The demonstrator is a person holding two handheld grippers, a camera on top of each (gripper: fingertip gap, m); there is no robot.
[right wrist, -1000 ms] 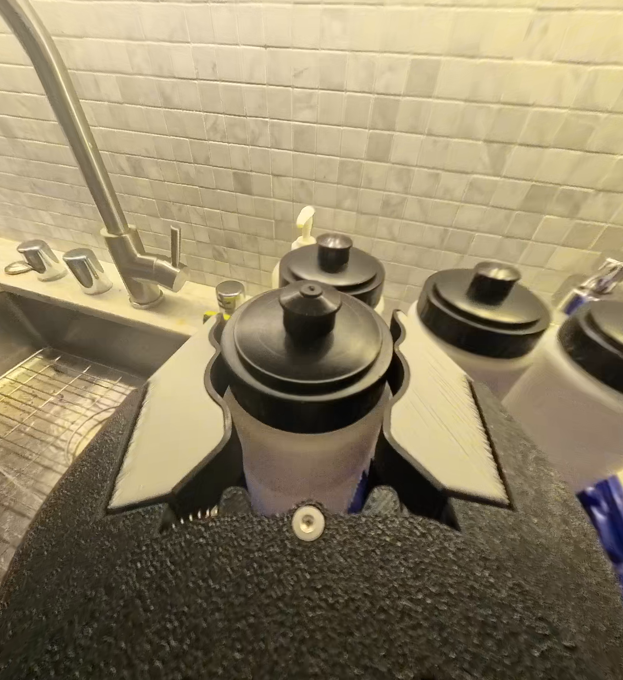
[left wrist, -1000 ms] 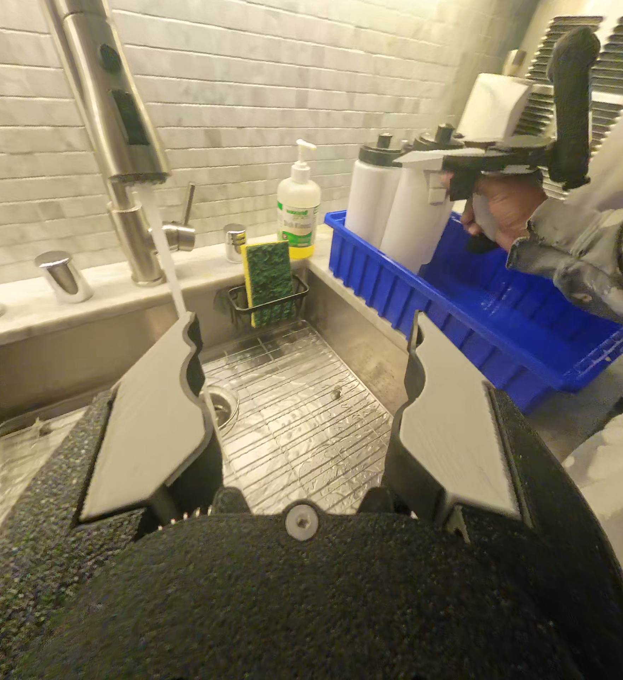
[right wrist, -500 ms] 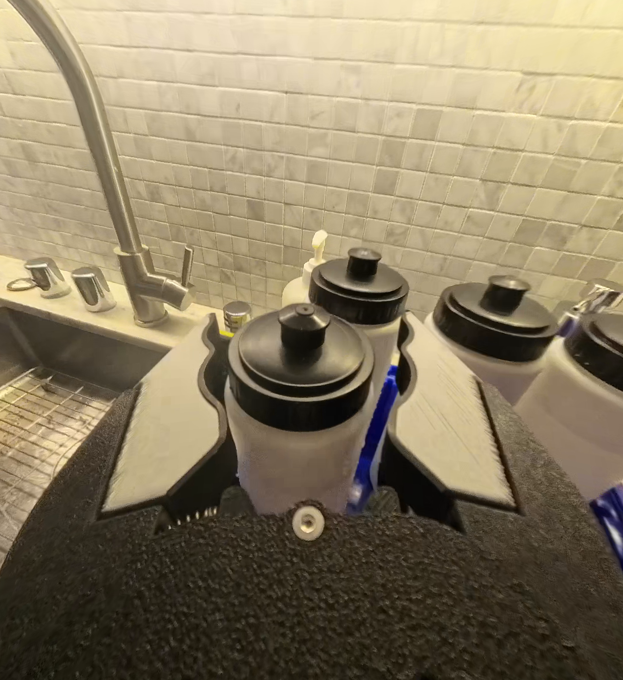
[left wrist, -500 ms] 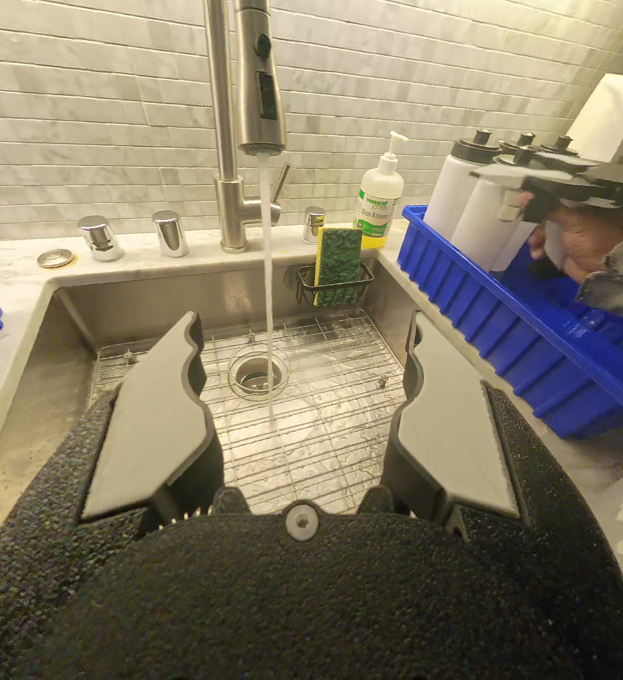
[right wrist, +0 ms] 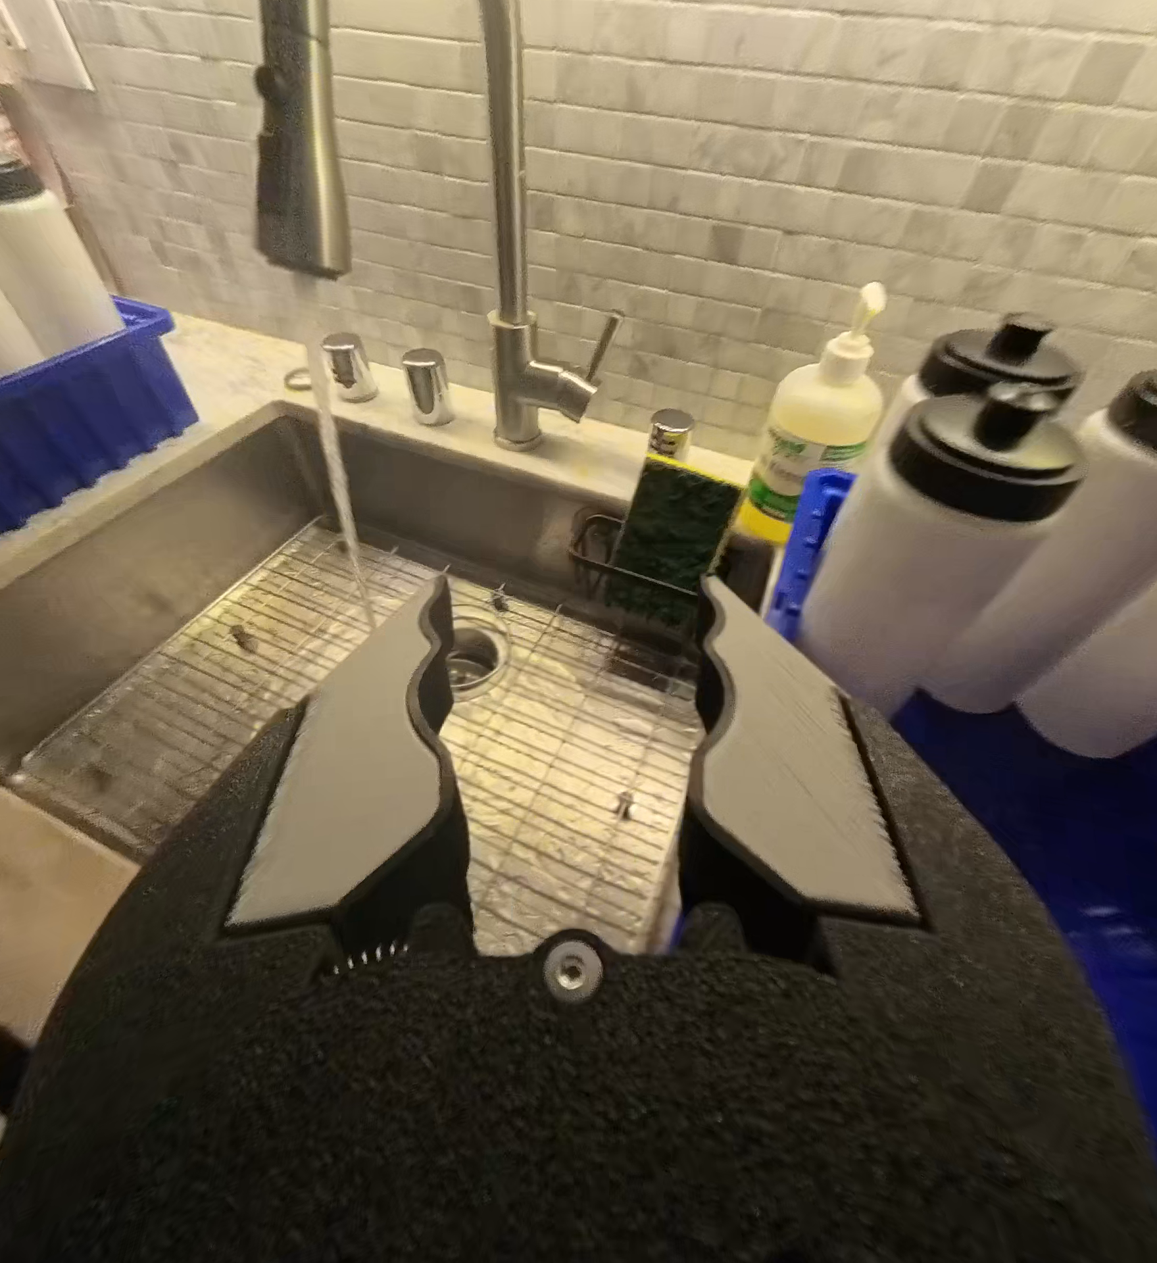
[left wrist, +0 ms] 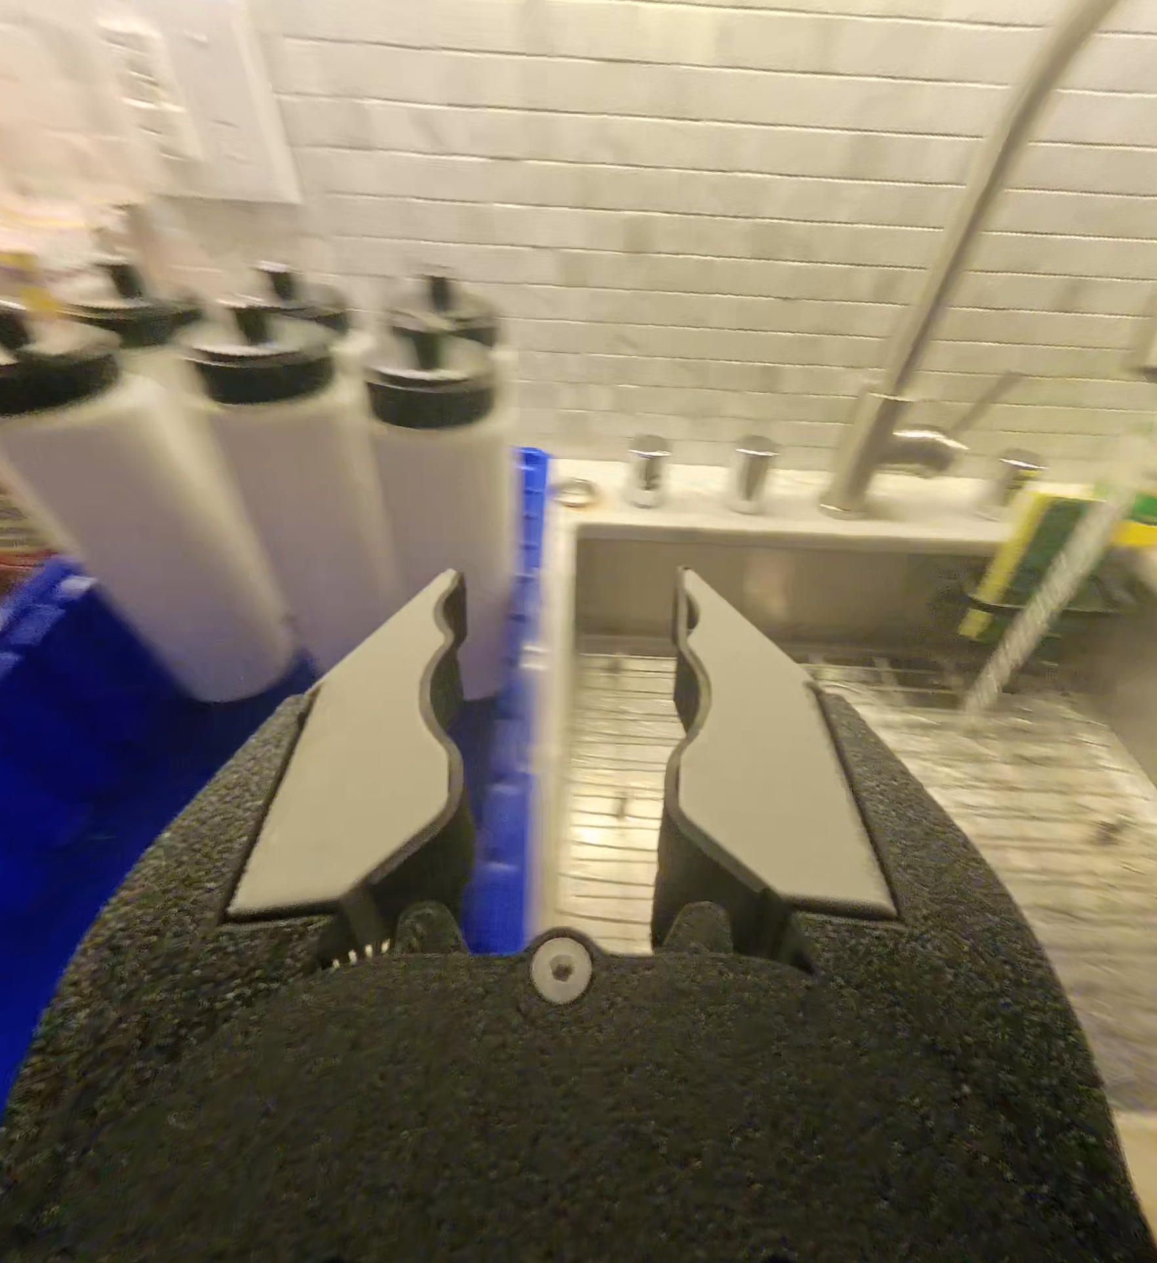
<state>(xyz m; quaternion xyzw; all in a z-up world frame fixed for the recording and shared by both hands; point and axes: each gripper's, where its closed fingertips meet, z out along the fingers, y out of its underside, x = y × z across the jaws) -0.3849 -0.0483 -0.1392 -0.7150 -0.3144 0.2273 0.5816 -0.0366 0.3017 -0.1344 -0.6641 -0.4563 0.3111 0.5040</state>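
Observation:
My left gripper (left wrist: 568, 581) is open and empty. It points at the edge between a blue bin (left wrist: 527, 615) and the steel sink (left wrist: 698, 717). Several white bottles with black caps (left wrist: 439, 512) stand in that bin, just beyond my left finger; this view is blurred. My right gripper (right wrist: 575, 588) is open and empty above the sink's wire grid (right wrist: 562, 752), with the drain (right wrist: 473, 656) showing between its fingers. White capped bottles (right wrist: 937, 547) stand in a second blue bin (right wrist: 801, 547) just to its right.
The tap (right wrist: 514, 273) runs: water (right wrist: 343, 492) falls from its spray head (right wrist: 302, 150) into the sink. A green sponge (right wrist: 671, 547) sits in a black caddy on the sink's back wall. A soap pump bottle (right wrist: 814, 437) stands behind it. The left bin (right wrist: 63, 424) stands on the counter.
My right gripper has let go of the white bottle it held and swung left over the sink. My left gripper has swung left from the sink towards the left bin.

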